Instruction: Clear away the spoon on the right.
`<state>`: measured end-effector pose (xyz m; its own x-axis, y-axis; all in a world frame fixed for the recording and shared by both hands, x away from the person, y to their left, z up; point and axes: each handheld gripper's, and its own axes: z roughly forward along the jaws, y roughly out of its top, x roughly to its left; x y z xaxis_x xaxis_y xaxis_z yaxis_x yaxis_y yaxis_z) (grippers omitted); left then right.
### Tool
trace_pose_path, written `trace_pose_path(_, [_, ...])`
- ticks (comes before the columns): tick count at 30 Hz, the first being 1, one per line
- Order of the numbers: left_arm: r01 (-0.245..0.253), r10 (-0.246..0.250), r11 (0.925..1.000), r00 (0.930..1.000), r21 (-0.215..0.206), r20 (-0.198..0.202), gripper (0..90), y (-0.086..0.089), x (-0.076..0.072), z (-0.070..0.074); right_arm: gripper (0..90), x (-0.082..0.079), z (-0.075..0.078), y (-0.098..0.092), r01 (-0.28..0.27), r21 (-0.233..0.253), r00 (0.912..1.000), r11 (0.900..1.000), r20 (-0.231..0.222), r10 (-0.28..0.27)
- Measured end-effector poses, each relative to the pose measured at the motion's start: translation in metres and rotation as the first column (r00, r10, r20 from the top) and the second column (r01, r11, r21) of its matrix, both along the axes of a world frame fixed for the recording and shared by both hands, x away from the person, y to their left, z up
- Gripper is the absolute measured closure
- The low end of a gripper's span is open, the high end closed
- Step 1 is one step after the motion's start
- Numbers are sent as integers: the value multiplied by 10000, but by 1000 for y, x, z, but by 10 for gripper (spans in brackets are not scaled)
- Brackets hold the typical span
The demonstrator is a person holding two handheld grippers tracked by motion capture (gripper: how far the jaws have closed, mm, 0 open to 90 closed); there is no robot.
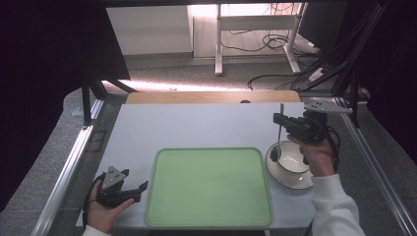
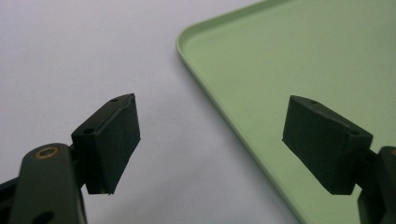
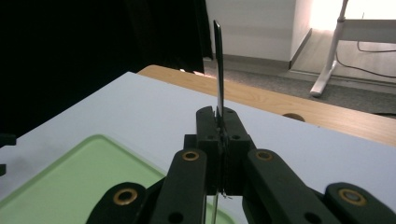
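A light green tray (image 1: 209, 187) lies empty at the middle front of the table. To its right sits a white bowl (image 1: 294, 173) on a matching saucer. My right gripper (image 1: 281, 119) hovers above the bowl's far left rim, shut on the thin dark handle of a spoon (image 1: 280, 129), whose dark head hangs down into the bowl. In the right gripper view the handle (image 3: 218, 60) stands upright out of the shut jaws of the right gripper (image 3: 219, 116). My left gripper (image 1: 135, 179) rests open beside the tray's left edge; its jaws (image 2: 210, 135) straddle the tray's rim (image 2: 219, 107) with nothing between them.
The pale table top (image 1: 196, 123) has bare room behind the tray, up to a wooden strip (image 1: 211, 97) along the far edge. Metal frame rails (image 1: 69, 162) run down both sides. Beyond are a desk leg and cables on the floor.
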<state>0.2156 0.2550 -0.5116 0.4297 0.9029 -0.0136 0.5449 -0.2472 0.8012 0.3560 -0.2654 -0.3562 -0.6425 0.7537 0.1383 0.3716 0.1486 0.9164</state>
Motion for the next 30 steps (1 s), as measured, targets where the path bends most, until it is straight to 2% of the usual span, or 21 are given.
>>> trace_pose_path(10, [-5,5,10000,10000,-7,-3,185,0,0,0,894,-1,-6,18,-331,-198,9993,9993,-172,327])
trace_pose_path(17, [-20,20,10000,10000,-20,-12,185,0,0,0,894,-3,-12,34,-665,-633,9975,9958,-291,647])
trace_pose_path(24, [-15,15,10000,10000,-12,-36,185,0,0,0,894,-6,-18,45,-855,-715,9953,9938,-517,819])
trace_pose_path(30, [-7,7,10000,10000,10,-20,186,0,0,0,894,-10,-20,52,-1008,-604,9932,9931,-638,969])
